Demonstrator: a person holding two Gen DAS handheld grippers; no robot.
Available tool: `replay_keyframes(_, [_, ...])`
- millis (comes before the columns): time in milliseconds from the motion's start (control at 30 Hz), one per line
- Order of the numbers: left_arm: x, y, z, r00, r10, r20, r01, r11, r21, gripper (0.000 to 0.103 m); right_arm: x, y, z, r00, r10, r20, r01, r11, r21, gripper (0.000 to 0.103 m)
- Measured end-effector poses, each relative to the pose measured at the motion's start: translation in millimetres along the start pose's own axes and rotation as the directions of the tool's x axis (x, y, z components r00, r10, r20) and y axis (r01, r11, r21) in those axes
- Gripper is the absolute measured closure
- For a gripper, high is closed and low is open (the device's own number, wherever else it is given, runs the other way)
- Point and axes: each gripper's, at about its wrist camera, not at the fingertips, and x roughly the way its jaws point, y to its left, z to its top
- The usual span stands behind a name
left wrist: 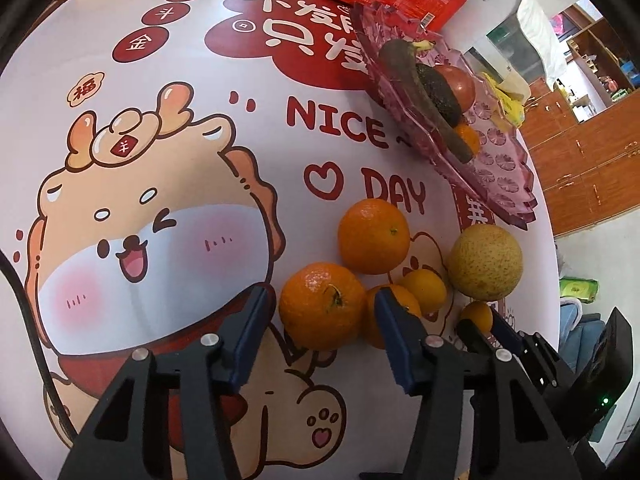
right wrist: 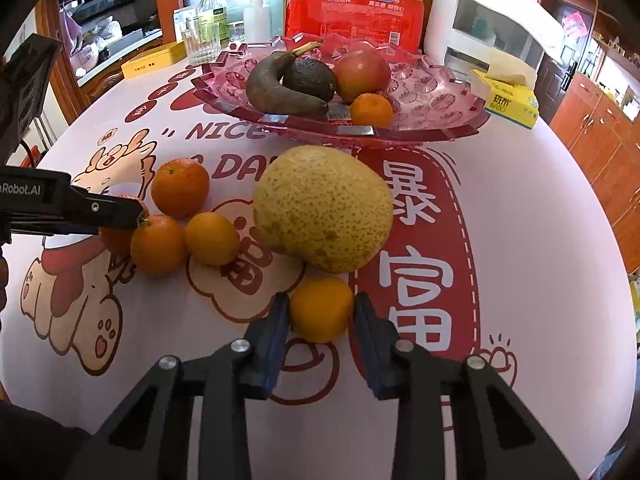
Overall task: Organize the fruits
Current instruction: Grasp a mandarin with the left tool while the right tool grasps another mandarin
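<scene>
On the printed tablecloth lies a cluster of fruit. My left gripper point(left wrist: 320, 296) straddles a stemmed mandarin point(left wrist: 322, 306), both blue pads close against its sides. My right gripper point(right wrist: 320, 300) is shut on a small yellow-orange citrus point(right wrist: 321, 309) resting on the cloth, just in front of a big speckled pear point(right wrist: 324, 208). Three more mandarins point(right wrist: 180, 188) lie between the two grippers. Behind them a pink glass fruit plate point(right wrist: 440, 100) holds a dark banana point(right wrist: 272, 92), an avocado point(right wrist: 310, 78), an apple point(right wrist: 362, 70) and a mandarin point(right wrist: 372, 110).
Behind the plate stand a red packet point(right wrist: 352, 12), a white appliance point(right wrist: 472, 28) and a tissue box point(right wrist: 508, 100). A glass point(right wrist: 200, 42), bottles and a yellow box point(right wrist: 154, 60) sit at the far left. Wooden cabinets point(right wrist: 608, 140) line the right.
</scene>
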Motion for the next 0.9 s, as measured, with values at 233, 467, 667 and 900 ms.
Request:
replay_keyframes(233, [-1, 3, -2, 1.000, -0.015, 0.004, 0.015, 1.000, -0.009, 0.059, -8, 8, -6, 1.000, 0.012, -0.017, -0.012, 1.000, -0.008, 0.070])
replay_keyframes(467, [-2, 1, -5, 1.000, 0.008, 0.009, -0.008, 1.000, -0.022, 0.060, -19, 21, -12, 0.997, 0.064, -0.032, -0.065, 0.997, -0.041, 0.070])
replay_keyframes(667, [-10, -4, -12, 0.999, 0.037, 0.028, -0.035, 0.998, -0.047, 0.061, -25, 30, -16, 0.992, 0.116, -0.044, -0.120, 0.987, -0.106, 0.070])
replay_keyframes(900, [-34, -15, -24, 0.995, 0.070, 0.069, -0.064, 0.994, -0.087, 0.061, -38, 20, -8, 0.975, 0.216, -0.054, -0.222, 0.964, -0.148, 0.071])
